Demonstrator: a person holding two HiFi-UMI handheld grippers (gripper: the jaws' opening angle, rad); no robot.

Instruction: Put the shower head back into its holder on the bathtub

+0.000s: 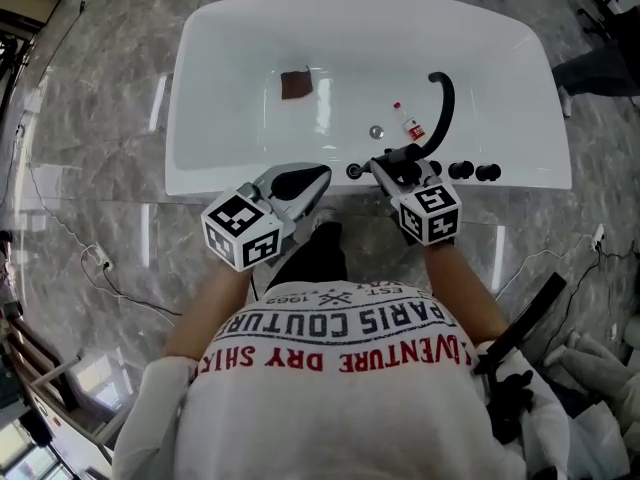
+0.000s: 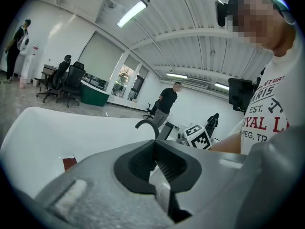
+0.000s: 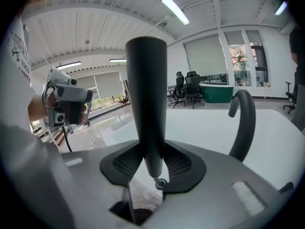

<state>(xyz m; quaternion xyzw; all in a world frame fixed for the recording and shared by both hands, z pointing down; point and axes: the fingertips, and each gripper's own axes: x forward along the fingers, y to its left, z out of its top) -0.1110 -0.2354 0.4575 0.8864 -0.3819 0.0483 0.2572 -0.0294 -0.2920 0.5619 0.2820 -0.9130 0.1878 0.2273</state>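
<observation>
**A:** What is the status of the shower head (image 3: 146, 104)?

**B:** It is gripped in the right claw (image 3: 152, 166) and held upright at the 6 o'clock rim of the bathtub (image 1: 240, 58). The curved spout (image 1: 441, 108) stands at 1 o'clock from that claw. The shower head is not yet seated.

**A:** And the left claw (image 2: 155, 165)?

**B:** It is clenched on nothing and positioned at 9 o'clock from the right claw. Pickup is judged complete. Lowering into the holder and release remain to be done. The holder itself cannot be identified with certainty.
</observation>
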